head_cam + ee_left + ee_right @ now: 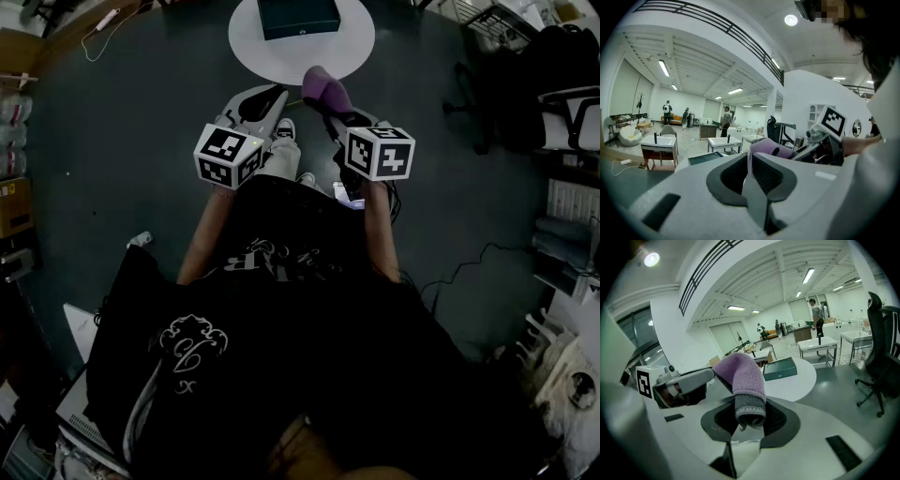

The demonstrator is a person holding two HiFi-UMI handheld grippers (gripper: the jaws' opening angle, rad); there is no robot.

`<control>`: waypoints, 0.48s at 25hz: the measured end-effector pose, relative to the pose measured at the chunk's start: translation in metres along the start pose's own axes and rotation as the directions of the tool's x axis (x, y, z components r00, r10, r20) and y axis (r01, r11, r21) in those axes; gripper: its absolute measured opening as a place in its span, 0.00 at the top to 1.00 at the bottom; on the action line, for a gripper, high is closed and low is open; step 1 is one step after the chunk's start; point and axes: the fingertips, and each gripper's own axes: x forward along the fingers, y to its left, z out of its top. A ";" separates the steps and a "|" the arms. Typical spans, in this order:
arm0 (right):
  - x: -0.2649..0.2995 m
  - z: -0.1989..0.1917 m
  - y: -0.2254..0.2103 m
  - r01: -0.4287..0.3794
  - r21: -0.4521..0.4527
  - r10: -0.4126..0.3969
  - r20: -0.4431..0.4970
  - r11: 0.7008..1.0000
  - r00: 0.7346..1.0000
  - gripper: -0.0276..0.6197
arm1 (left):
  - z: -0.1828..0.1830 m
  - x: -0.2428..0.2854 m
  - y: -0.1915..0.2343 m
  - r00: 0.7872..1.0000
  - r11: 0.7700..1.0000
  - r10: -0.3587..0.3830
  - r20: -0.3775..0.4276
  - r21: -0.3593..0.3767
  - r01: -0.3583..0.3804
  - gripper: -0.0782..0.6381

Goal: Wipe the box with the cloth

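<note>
right claw (750, 417): clamped on purple cloth (740, 373) | green box (780, 368): on round white table (800, 379) beyond

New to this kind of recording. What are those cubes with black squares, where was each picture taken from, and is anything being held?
There is no robot. A person holds a two-jaw gripper in each hand, and the cube with square markers on each is part of that gripper. The head view looks down from a camera on the person's head. The left and right gripper views come from cameras riding on the grippers, looking along their jaws. The right gripper is shut on a purple cloth. The left gripper holds nothing, and its jaws are together. Ahead, a dark green box lies on a round white table, not yet touched.
</note>
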 end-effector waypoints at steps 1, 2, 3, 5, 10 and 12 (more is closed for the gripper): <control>0.000 0.000 -0.001 0.001 -0.003 -0.001 -0.001 1.000 1.000 0.80 | -0.001 0.000 -0.001 1.000 1.000 0.002 0.001 0.001 -0.002 0.85; 0.000 0.001 -0.003 0.002 -0.005 -0.002 -0.002 1.000 1.000 0.80 | -0.001 0.001 -0.002 1.000 1.000 0.004 0.003 0.002 -0.004 0.85; 0.000 0.001 -0.004 0.002 -0.008 -0.002 -0.003 1.000 1.000 0.80 | -0.002 0.001 -0.002 1.000 1.000 0.006 0.004 0.003 -0.006 0.85; 0.000 0.000 -0.004 -0.001 -0.013 0.000 -0.006 1.000 1.000 0.80 | -0.003 0.000 -0.003 1.000 1.000 0.009 0.004 0.003 -0.009 0.85; 0.002 -0.001 -0.002 -0.016 -0.002 0.016 -0.005 1.000 1.000 0.80 | -0.005 -0.005 -0.003 1.000 1.000 0.026 -0.008 0.007 -0.026 0.84; 0.003 -0.001 -0.002 -0.027 0.007 0.027 -0.008 1.000 1.000 0.80 | -0.008 -0.006 -0.002 0.999 0.999 0.038 -0.018 0.011 -0.038 0.84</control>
